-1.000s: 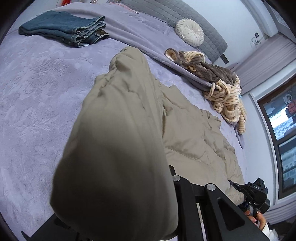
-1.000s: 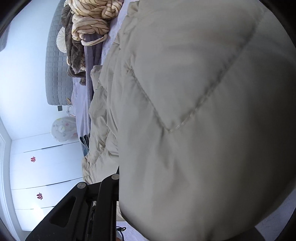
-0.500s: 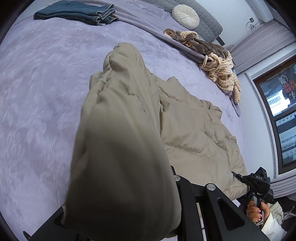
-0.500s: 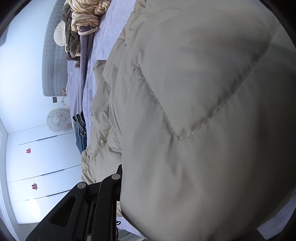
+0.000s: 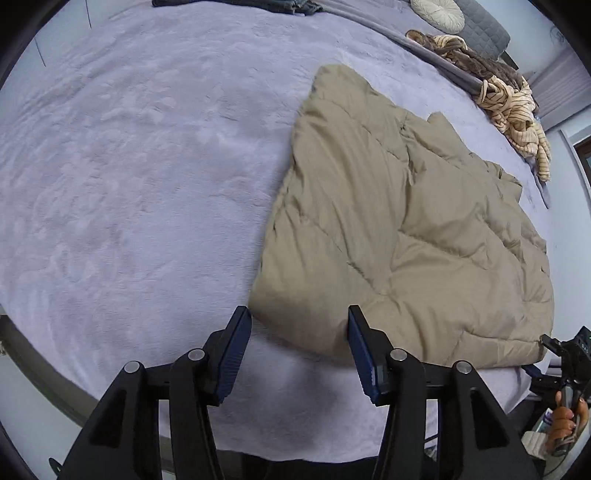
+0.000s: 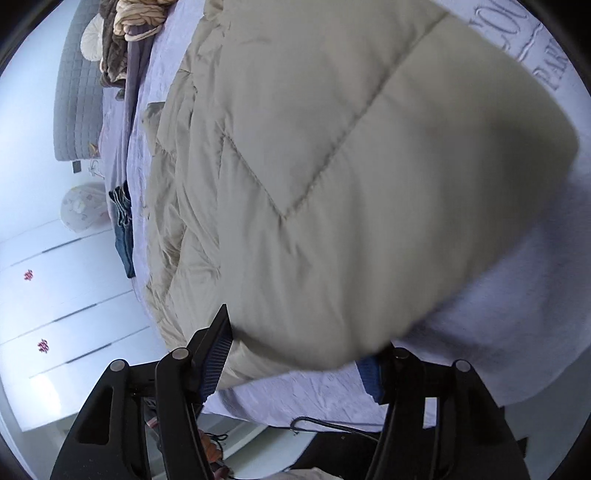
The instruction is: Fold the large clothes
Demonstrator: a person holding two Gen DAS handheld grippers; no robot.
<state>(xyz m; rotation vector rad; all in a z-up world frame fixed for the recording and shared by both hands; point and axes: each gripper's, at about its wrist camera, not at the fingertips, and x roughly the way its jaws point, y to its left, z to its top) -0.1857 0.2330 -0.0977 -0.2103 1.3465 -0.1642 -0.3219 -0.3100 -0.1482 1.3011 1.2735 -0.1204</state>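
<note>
A beige quilted puffer garment (image 5: 406,236) lies spread on the lilac bed cover (image 5: 129,184), its near edge at the front of the bed. My left gripper (image 5: 299,350) is open and empty, its fingers just short of the garment's near left corner. My right gripper (image 6: 295,354) is open too, at the garment's (image 6: 351,166) near right corner; that corner sits between the spread fingers and hides the right fingertip. The right gripper also shows at the far right edge of the left wrist view (image 5: 569,354).
Folded blue jeans (image 5: 266,3) lie at the far side of the bed. A heap of striped and brown clothes (image 5: 495,77) and a round cream cushion (image 5: 437,11) sit near the grey headboard (image 6: 72,92). White wardrobe doors (image 6: 55,295) stand beyond the bed.
Both grippers have opened and let go of the beige garment. Its lifted near edge has dropped flat onto the bed, and the left gripper has drawn back from it.
</note>
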